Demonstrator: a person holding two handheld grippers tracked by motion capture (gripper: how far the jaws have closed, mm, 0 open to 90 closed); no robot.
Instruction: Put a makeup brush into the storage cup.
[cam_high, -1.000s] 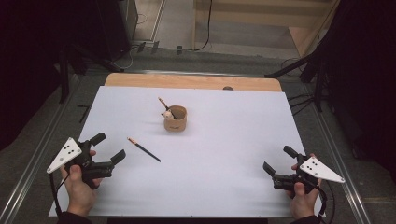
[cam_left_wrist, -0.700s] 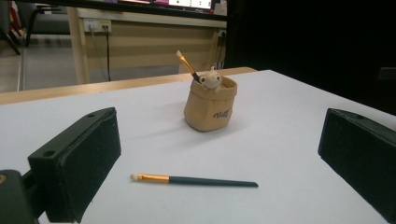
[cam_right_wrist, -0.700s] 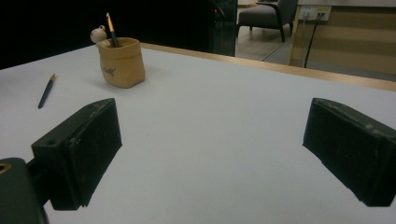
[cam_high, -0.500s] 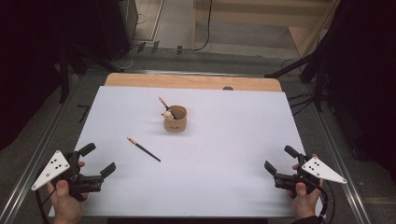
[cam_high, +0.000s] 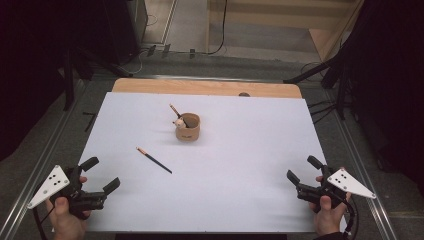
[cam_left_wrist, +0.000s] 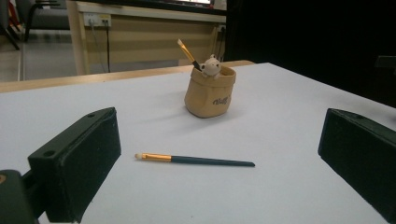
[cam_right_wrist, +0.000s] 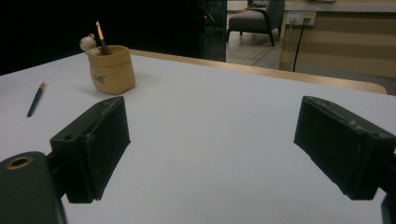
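We see a loose brush lying flat on the white bench, at seven o'clock from the tan pot, which holds another brush. Our left gripper has its jaws spread, gripping nothing. Our right gripper, at four o'clock from the pot, has jaws just narrowing slightly, nothing between them.

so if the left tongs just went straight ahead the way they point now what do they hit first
Most likely the brush lying flat on the table, crosswise in front of the open left tongs. The cup with a second brush stands farther along the same line. Depth is hard to judge, so they might pass just over the brush.
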